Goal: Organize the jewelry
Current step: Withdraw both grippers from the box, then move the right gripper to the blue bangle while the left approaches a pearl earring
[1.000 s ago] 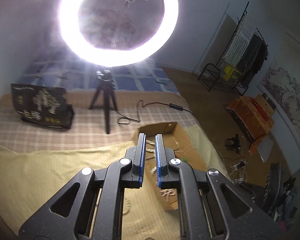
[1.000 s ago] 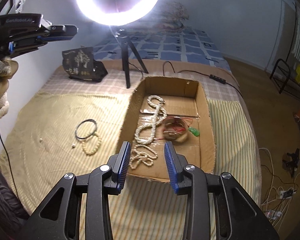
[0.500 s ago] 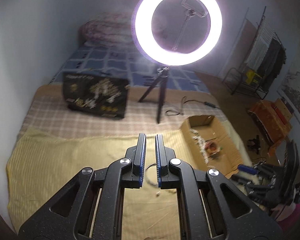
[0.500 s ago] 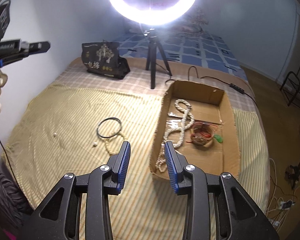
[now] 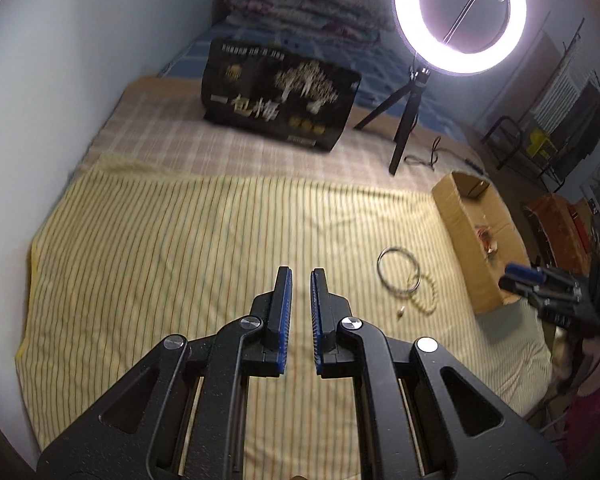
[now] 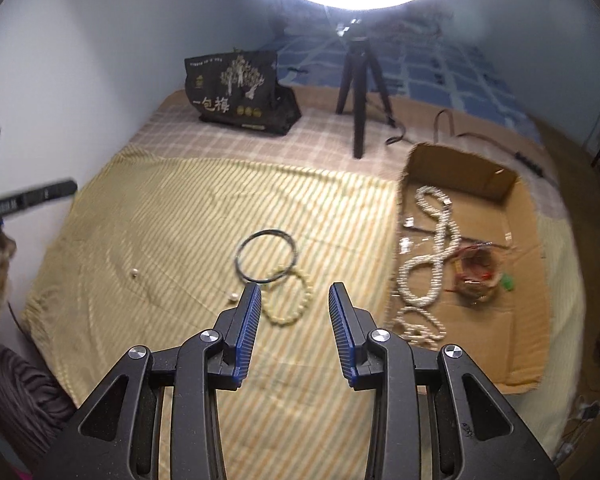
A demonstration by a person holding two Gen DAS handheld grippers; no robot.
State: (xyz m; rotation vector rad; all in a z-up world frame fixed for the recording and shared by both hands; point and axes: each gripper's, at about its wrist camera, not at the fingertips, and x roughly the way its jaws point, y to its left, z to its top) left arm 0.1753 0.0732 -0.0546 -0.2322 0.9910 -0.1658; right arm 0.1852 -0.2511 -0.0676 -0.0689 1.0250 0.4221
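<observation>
Right tongs (image 6: 293,300) part-open, empty; bead bracelet (image 6: 287,297) at twelve o'clock, nearer them. Left tongs (image 5: 300,280) shut, empty.

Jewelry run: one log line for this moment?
left gripper: shut, empty | right gripper: open, empty, above bead bracelet | black ring: on cloth | pearl necklace: in cardboard box

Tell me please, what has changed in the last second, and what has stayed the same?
Both views swung from the cardboard box toward the striped cloth. The right gripper now points at the beaded bracelet and the black ring; the left gripper is over bare cloth. Nothing was taken or released. The jewelry has not moved; the left stays shut, the right open.
</observation>
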